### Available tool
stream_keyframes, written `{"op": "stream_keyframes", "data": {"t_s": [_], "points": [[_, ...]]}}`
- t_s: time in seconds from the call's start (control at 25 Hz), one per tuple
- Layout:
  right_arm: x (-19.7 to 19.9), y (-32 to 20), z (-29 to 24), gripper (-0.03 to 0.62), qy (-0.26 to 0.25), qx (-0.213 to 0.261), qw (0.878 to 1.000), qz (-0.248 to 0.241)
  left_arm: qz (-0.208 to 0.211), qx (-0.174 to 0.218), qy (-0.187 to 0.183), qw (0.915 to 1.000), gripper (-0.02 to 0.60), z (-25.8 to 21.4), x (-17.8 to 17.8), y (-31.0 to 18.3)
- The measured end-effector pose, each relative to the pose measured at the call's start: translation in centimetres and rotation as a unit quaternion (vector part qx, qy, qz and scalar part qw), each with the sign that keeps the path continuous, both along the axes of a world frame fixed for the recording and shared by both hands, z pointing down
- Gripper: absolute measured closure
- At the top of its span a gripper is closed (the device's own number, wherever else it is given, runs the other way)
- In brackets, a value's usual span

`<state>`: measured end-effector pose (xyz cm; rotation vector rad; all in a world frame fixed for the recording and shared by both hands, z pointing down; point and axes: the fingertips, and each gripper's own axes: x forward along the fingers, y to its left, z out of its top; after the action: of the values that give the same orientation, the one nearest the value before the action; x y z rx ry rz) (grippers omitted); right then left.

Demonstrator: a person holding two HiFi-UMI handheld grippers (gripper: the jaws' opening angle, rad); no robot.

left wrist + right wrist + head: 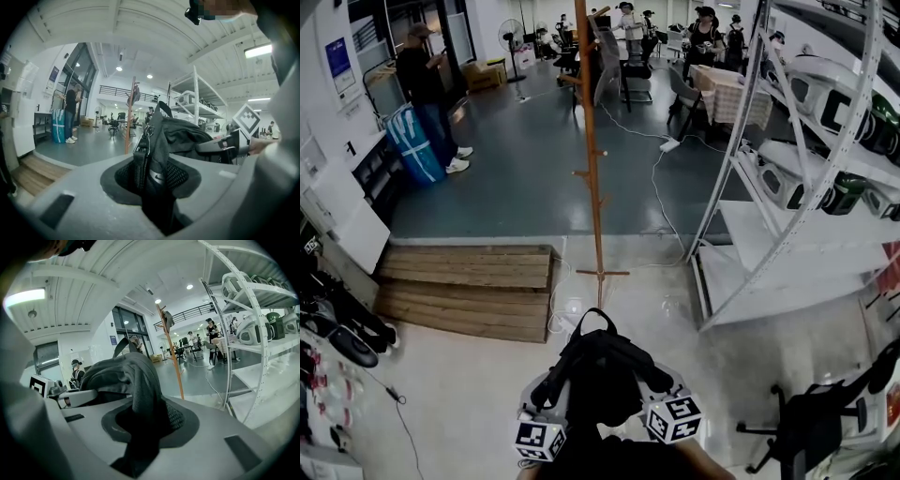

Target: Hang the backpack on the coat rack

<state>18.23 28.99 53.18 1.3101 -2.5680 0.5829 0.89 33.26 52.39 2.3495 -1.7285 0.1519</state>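
A black backpack (598, 370) hangs low in front of me, held up from both sides. My left gripper (157, 185) is shut on its zippered edge and mesh fabric (159, 154). On the other side my right gripper (143, 427) is shut on a fold of the bag's dark cloth (136, 380). Both marker cubes (539, 439) (675, 419) show under the bag in the head view. The wooden coat rack (592, 141) stands straight ahead on its cross foot (602, 274), apart from the bag. It also appears beyond the bag in both gripper views, as a rack (129, 122) and a pole (171, 352).
White metal shelving (787, 234) with appliances rises close on the right. Wooden steps (469, 281) lie to the left of the rack's foot. A black office chair (811, 422) stands at lower right. White cables (661, 197) trail over the floor. A person (427, 84) stands by a blue bag (412, 145).
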Motion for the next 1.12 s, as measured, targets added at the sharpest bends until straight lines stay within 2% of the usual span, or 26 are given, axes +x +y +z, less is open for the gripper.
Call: {"op": "stream_keyframes", "data": {"t_s": [0.48,0.64,0.76,0.92,1.12], "points": [[-1.5,-7.1,1.0,0.505,0.011,-0.006,1.0,0.011,0.017,-0.003,0.005,0.9998,0.462,1.7,-1.6,-7.4],[-3.2,-10.4,1.2,0.505,0.013,-0.009,1.0,0.013,0.013,-0.026,0.005,0.9996,0.462,2.1,-3.2,-10.6],[-4.7,-13.1,1.0,0.505,0.011,-0.009,1.0,0.015,0.018,-0.005,0.006,0.9998,0.462,2.1,-4.7,-13.6],[-6.5,-16.7,0.8,0.505,0.011,-0.012,1.0,0.023,0.024,-0.016,0.008,0.9996,0.462,1.9,-6.4,-17.3],[-9.0,-20.9,0.6,0.505,0.01,-0.015,0.999,0.037,0.037,-0.01,0.004,0.9993,0.462,1.5,-9.1,-22.2]]}}
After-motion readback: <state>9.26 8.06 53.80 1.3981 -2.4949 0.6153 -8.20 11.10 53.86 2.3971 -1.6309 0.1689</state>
